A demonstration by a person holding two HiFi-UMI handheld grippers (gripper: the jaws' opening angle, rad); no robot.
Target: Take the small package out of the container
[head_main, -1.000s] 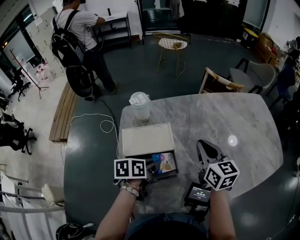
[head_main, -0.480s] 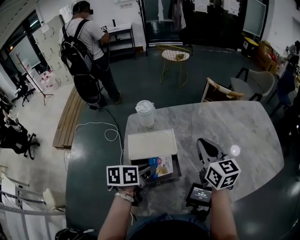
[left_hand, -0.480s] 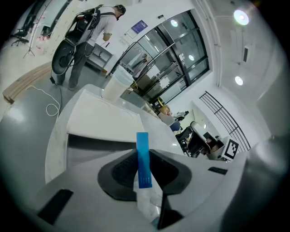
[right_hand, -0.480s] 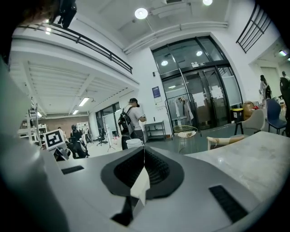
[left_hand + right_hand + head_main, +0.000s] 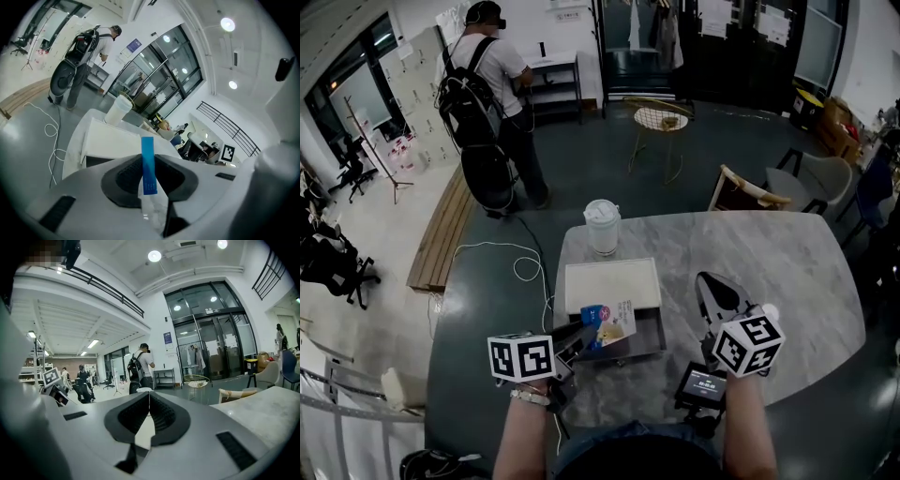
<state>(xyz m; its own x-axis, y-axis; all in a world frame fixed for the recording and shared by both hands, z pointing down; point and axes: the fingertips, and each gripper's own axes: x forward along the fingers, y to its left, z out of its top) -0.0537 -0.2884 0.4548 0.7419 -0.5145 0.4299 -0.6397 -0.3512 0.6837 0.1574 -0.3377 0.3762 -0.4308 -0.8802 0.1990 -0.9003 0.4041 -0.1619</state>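
The small package (image 5: 609,324), white with a blue top edge, hangs tilted over the near left part of the dark open container (image 5: 648,343). My left gripper (image 5: 584,336) is shut on the package's near edge. In the left gripper view the package (image 5: 148,174) stands edge-on, pinched between the two dark pads of that gripper (image 5: 149,158). The container's white lid (image 5: 612,284) lies open behind it. My right gripper (image 5: 713,287) is to the right of the container above the marble table, shut with nothing in it; its pads meet in its own view (image 5: 149,395).
A white lidded cup (image 5: 602,226) stands on the marble table (image 5: 769,253) behind the lid. A small screen device (image 5: 698,385) sits at the table's near edge. A person with a backpack (image 5: 492,94), a wire stool (image 5: 660,119) and chairs (image 5: 745,192) are beyond the table.
My left gripper has drawn back toward the near left with the package, which has risen out of the container. The right gripper has held its place.
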